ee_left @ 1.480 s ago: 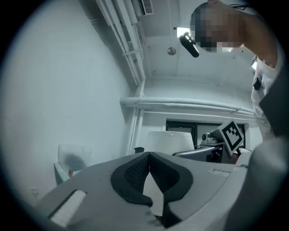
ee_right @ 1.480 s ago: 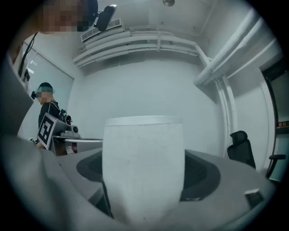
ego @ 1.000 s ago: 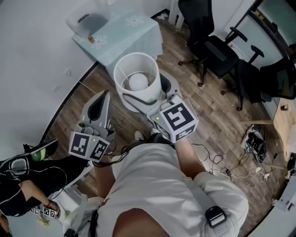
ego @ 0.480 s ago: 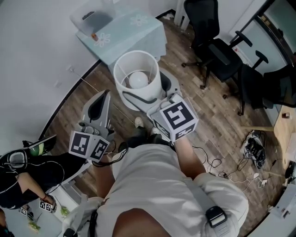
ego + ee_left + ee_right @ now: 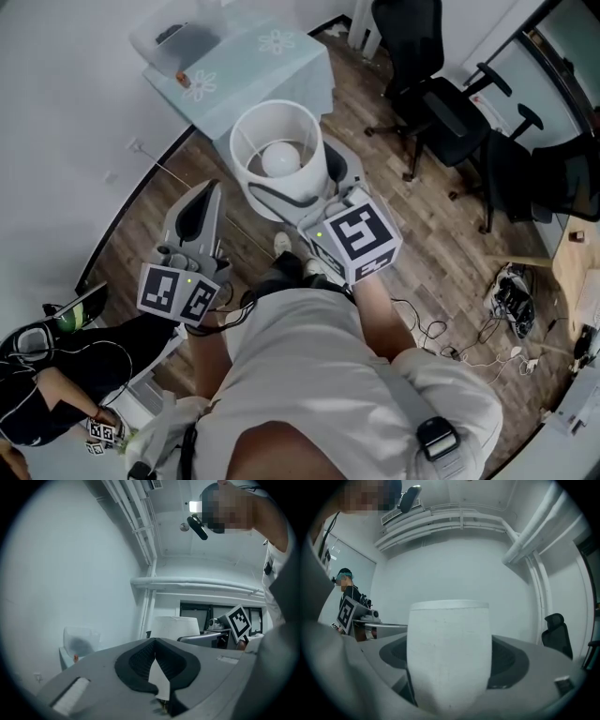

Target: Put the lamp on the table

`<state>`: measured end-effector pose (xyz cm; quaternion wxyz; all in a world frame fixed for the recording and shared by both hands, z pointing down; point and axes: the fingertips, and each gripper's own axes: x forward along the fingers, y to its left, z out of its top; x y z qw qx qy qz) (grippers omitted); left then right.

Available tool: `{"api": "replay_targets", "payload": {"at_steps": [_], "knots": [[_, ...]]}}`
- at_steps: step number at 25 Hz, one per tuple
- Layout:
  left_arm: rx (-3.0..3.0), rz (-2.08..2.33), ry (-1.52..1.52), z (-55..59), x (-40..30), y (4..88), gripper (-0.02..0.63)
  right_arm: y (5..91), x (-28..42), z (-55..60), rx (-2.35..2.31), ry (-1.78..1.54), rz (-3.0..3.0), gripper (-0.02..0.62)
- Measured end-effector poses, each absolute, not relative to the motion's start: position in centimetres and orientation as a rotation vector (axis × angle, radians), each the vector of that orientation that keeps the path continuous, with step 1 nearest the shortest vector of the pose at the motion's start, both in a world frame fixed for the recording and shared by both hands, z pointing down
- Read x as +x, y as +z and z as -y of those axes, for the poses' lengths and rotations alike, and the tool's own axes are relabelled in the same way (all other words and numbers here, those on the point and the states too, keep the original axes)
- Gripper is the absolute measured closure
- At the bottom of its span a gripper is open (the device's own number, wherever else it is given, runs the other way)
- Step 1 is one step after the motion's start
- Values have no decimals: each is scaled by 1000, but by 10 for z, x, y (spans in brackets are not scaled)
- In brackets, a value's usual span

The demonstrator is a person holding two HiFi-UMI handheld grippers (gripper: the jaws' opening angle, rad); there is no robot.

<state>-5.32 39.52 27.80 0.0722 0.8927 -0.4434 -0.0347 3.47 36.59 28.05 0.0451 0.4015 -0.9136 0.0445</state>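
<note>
The lamp has a white drum shade, and its bulb shows inside from above. My right gripper is shut on the shade and holds it upright over the wooden floor. In the right gripper view the shade fills the space between the two wide-spread jaws. My left gripper hangs to the lamp's left, shut and empty, its tips meeting. The table, under a pale teal cloth, stands just beyond the lamp against the wall.
A clear plastic box and a small orange thing sit on the table. Black office chairs stand to the right. Cables and a power strip lie on the floor. A second person crouches at lower left.
The lamp and both grippers keep their places in the view. The floor and table drift slightly, and the person at lower left shifts downward.
</note>
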Motion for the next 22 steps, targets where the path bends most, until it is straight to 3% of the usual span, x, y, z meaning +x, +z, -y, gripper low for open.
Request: {"api": "replay_targets", "payload": {"at_steps": [22], "knots": [[2748, 1180, -121, -259, -81, 281, 606, 284, 14, -234, 1369, 124, 2718, 124]]}}
